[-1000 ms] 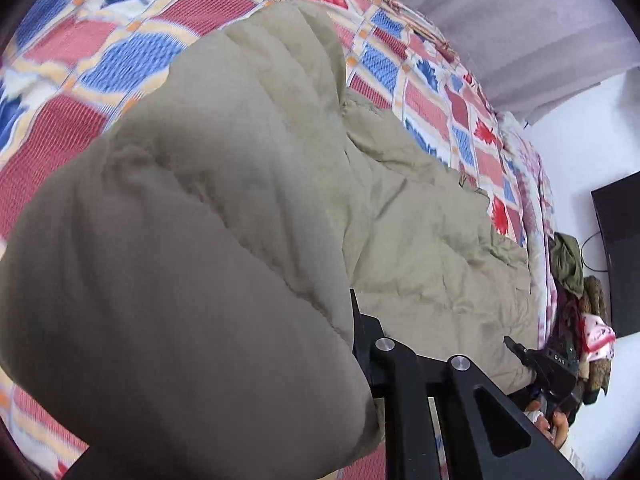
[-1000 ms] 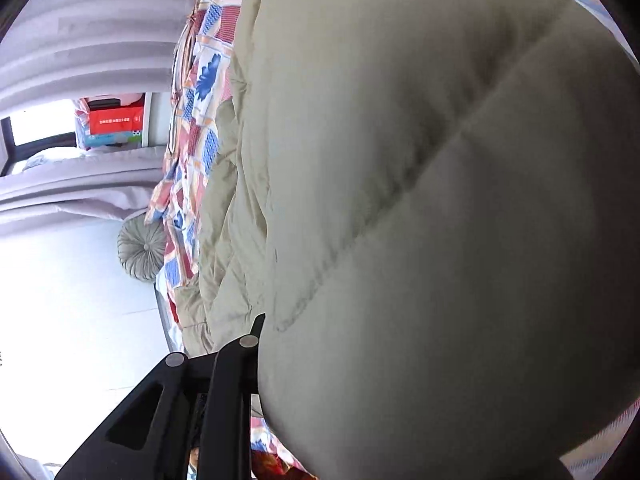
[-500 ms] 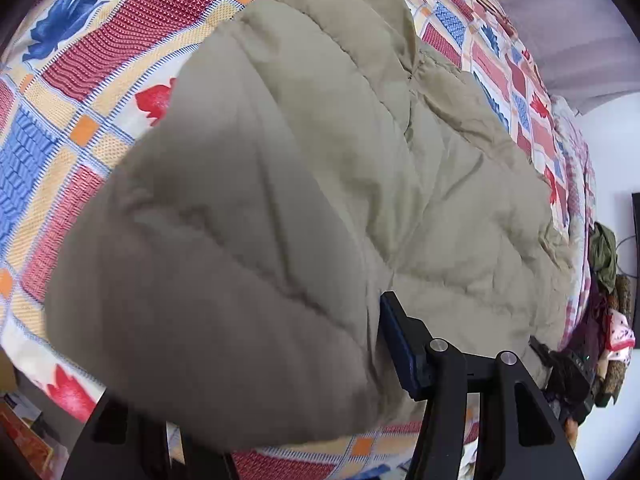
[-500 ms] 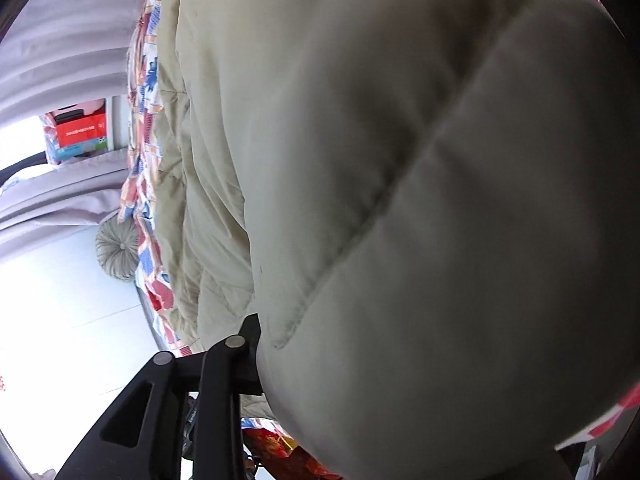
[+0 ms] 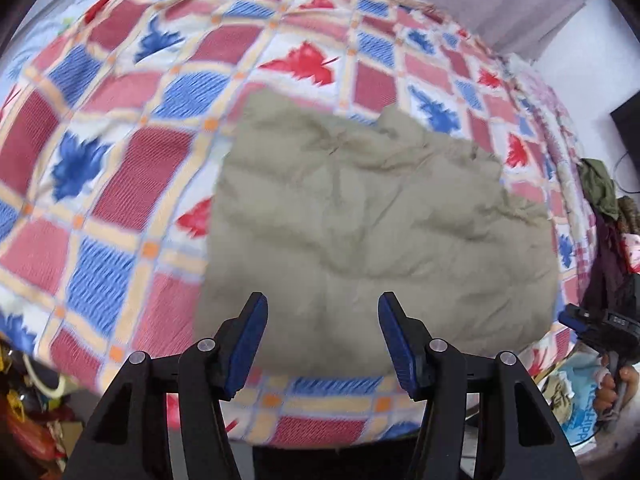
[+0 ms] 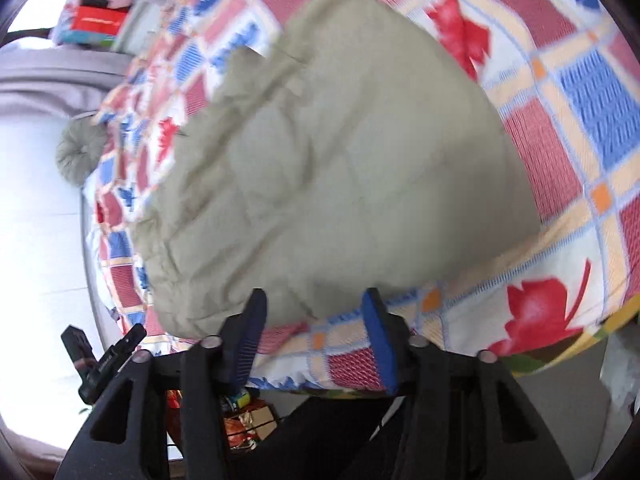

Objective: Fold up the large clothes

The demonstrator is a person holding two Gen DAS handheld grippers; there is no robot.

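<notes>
Both my grippers are empty. Left gripper has its jaws apart with nothing between the blue pads; right gripper is the same, narrower gap, nothing pinched. The padded khaki jacket lies folded in a bulky slab on the patterned bedspread, close to the bed's near edge, nearest side almost at the drop-off.

Risks, my read: the puffy filling may spring back and pop the fold open now nothing presses it. It sits so near the near edge that a nudge or a low regrasp could slide it off the bed. The far side looks rumpled, so another fold may go crooked.

Writing: a pale blue bag off the bed's right side has letters, too blurred and cut off to read. The red box past the far corner is unreadable too.
</notes>
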